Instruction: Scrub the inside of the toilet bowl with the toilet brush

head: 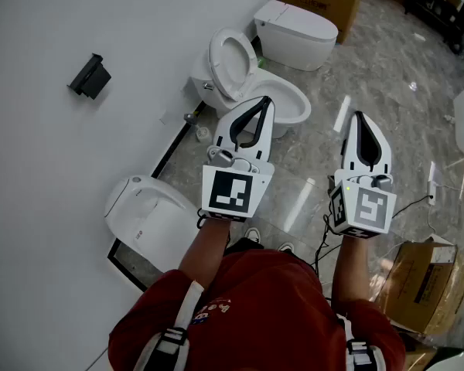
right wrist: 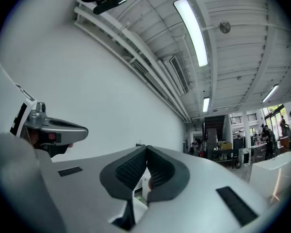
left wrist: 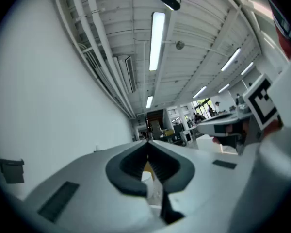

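A white toilet [head: 292, 105] stands against the wall with its seat and lid [head: 230, 62] raised. I cannot make out a toilet brush in any view. My left gripper [head: 264, 99] is held level in front of me; in the head view it overlaps the near side of the bowl. Its jaws are shut tip to tip with nothing between them [left wrist: 148, 142]. My right gripper [head: 359, 115] is held beside it over the marble floor, also shut and empty [right wrist: 146, 147]. Each gripper shows at the edge of the other's view.
A second white toilet [head: 295, 29] sits further back, by a cardboard box [head: 319, 0]. A third toilet [head: 143, 216] stands by the wall at my left. Another cardboard box [head: 425, 284] and cables lie at the right. A dark fixture [head: 90, 76] hangs on the wall.
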The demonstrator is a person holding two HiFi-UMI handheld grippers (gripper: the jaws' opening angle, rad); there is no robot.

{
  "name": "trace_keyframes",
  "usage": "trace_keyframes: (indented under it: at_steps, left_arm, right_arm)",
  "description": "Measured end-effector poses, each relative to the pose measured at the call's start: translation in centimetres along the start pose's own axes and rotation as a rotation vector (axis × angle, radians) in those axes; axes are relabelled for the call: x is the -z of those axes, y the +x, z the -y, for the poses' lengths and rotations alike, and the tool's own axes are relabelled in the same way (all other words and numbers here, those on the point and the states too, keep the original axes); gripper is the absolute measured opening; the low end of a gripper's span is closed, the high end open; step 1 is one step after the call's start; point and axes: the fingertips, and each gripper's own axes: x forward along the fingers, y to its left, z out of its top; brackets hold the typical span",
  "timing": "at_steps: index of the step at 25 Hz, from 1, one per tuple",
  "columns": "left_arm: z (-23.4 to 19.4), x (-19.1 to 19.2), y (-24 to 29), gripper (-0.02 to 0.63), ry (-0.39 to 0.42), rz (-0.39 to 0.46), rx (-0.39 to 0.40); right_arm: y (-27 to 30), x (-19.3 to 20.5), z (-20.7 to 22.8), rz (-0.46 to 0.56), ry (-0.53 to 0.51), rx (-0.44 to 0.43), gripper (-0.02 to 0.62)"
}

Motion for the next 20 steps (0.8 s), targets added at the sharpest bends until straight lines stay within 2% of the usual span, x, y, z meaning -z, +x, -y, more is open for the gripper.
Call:
trace_keyframes:
  at_steps: [13, 20]
  left_arm:
    - [-2.6, 1.4, 0.2, 0.000, -0.019, -0.016, -0.031]
    - [-6.5, 2.9, 0.4, 0.000, -0.026, -0.031, -0.067]
  right_arm:
    - [1.9, 1.8, -1.0, -0.029, 0.013, -0.011, 0.000]
    - [5.3, 2.7, -4.6, -0.040, 0.025, -0.074, 0.000]
